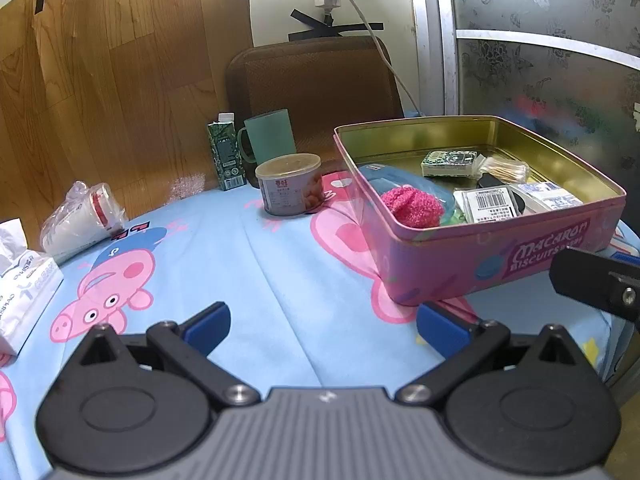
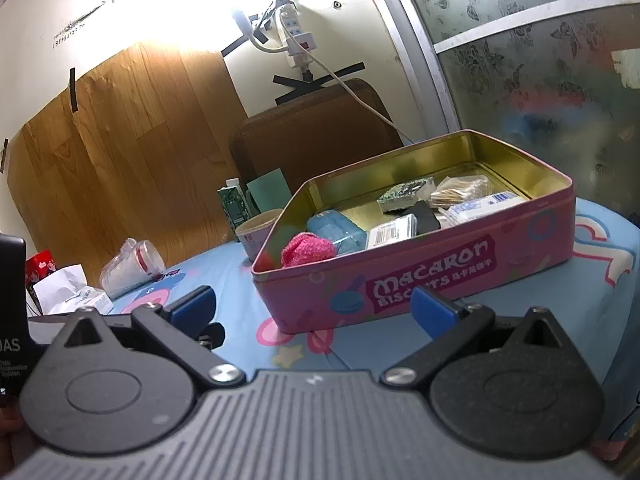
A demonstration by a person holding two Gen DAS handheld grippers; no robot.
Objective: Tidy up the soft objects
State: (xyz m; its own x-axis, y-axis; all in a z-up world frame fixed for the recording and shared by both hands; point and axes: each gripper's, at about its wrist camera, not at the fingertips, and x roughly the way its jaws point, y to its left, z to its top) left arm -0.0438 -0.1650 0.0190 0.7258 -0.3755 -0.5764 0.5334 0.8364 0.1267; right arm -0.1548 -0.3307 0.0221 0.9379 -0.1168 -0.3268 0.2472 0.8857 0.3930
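Note:
A pink biscuit tin stands open on the blue cartoon tablecloth. Inside it lie a fuzzy pink soft ball, a blue packet, a green-patterned pack, a bag of cotton swabs and barcoded packs. My left gripper is open, low over the cloth in front of the tin's left corner, holding nothing. My right gripper is open too, just short of the tin's front wall, empty.
A round can, a green mug and a green carton stand behind the tin's left side. A bagged stack of cups and a tissue pack lie at the left. Wooden panel and brown chair back behind.

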